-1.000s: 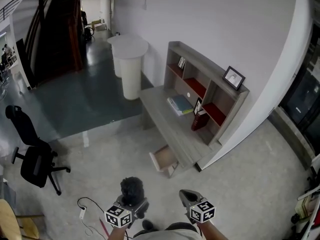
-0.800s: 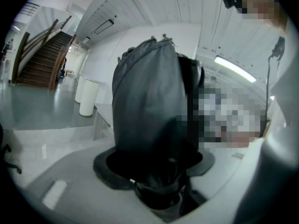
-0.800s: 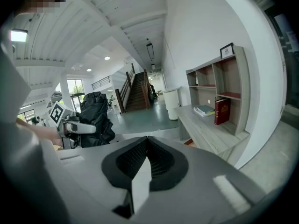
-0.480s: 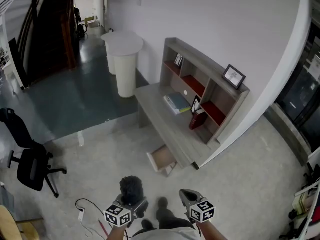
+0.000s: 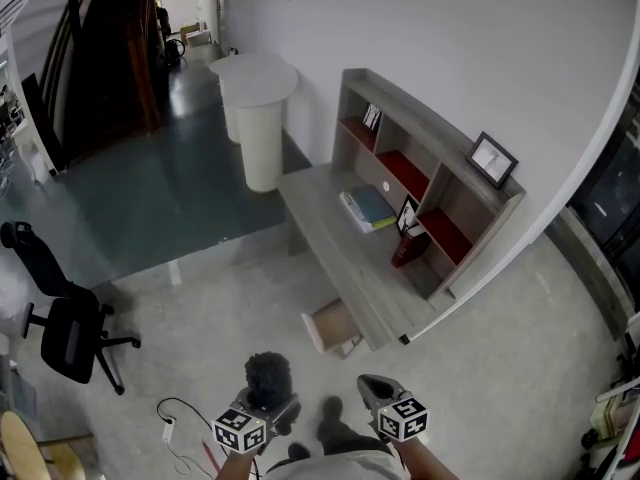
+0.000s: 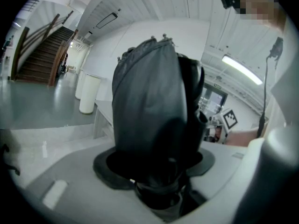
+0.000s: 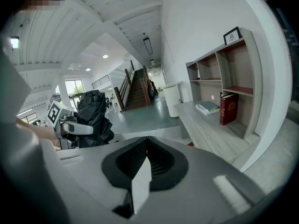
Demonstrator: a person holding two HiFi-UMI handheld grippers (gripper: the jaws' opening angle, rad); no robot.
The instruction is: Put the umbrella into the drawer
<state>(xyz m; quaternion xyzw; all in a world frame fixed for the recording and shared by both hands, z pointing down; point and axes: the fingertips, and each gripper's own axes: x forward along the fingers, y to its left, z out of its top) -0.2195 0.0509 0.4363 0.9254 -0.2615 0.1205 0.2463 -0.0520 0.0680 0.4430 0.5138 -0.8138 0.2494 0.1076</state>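
Closest to the person, the left gripper (image 5: 268, 408) had its jaws clamped on the black folded umbrella (image 5: 267, 376). From the left gripper view the umbrella's bunched fabric stood up between the jaws and filled most of the picture. So the umbrella was in that gripper, low at the person's left, and well apart from the drawer.

Right beside it, the right gripper (image 5: 375, 393) had its jaws pressed together, with the tips meeting in the right gripper view. Both grippers sat about level with each other at the bottom of the head view, above a pale floor (image 5: 200, 308). A thin cable (image 5: 172, 414) lay just left of the left gripper.

Further out, the drawer (image 5: 332, 325) stuck out from under the near front edge of the grey wooden worktop (image 5: 325, 233), showing a light wood inside. On the worktop lay a small stack of books (image 5: 368, 208). A shelf unit (image 5: 440, 183) rose along its back, with a dark red book (image 5: 405, 249) standing in a lower compartment and a picture frame (image 5: 494, 158) on top.

Off to the left a black office chair (image 5: 62, 313) stood on the floor. Past the far end of the worktop was a white round stand (image 5: 260, 118), and beyond that a dark staircase (image 5: 110, 48).
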